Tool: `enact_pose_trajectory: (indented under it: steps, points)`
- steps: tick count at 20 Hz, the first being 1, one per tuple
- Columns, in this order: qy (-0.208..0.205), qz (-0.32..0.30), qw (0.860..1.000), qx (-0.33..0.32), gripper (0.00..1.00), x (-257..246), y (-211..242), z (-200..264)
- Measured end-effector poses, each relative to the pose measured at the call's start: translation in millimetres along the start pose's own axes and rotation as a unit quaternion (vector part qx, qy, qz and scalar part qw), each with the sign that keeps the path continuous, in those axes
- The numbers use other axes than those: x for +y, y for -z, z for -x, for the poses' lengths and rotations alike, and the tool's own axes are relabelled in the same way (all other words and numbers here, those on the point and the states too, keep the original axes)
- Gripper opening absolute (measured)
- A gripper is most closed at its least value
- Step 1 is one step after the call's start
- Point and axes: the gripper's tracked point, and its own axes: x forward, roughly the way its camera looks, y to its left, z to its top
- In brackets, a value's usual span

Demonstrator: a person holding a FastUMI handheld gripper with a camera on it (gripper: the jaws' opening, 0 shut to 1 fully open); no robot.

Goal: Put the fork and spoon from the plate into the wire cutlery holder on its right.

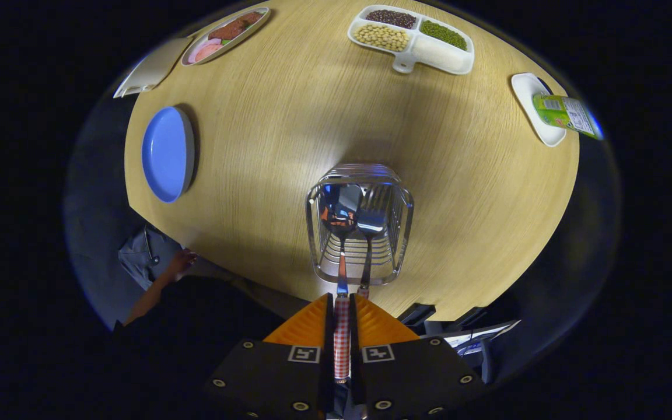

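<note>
Our tongs [342, 303] are closed tight on a checked handle, both fingers [307, 326] pressing it from either side with hardly any gap left. We cannot tell for certain whether they clamp one handle or two, since the spoon [339, 213] and the fork [373, 216] run side by side, their handles meeting at the fingertips. Both bowl and tines point away from us, hanging over the wire cutlery holder [359, 224], which stands on the wooden surface [289, 146] just ahead of the fingers. Well to the holder's left lies the blue plate [164, 154]. Beyond it, at the far side, we see a dish of sliced food [225, 35], a divided tray of beans and grains [412, 38], and a white dish [531, 105] with a green packet [566, 114] lying on it.
</note>
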Motion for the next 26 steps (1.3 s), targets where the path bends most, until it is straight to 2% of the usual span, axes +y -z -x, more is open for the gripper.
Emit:
enact_pose_trajectory:
  steps: [4,9,12,14,16,19,23,26]
  points:
    - [-0.001,0.008,1.0,-0.026,0.26,6.8,-6.0,7.0]
    - [0.007,-0.026,0.995,-0.092,0.28,1.0,-7.7,20.9]
    - [0.008,-0.048,0.982,-0.185,0.28,0.8,-17.1,38.9]
    - [-0.002,-0.071,0.966,-0.25,0.33,5.0,-23.0,55.2]
    - [-0.011,-0.09,0.944,-0.318,0.41,7.0,-28.5,74.2]
    - [-0.019,-0.116,0.897,-0.425,0.61,12.4,-36.5,111.5]
    - [-0.004,-0.141,0.813,-0.564,0.82,15.8,-39.3,173.8]
    - [0.034,-0.148,0.754,-0.639,0.9,13.5,-31.2,205.2]
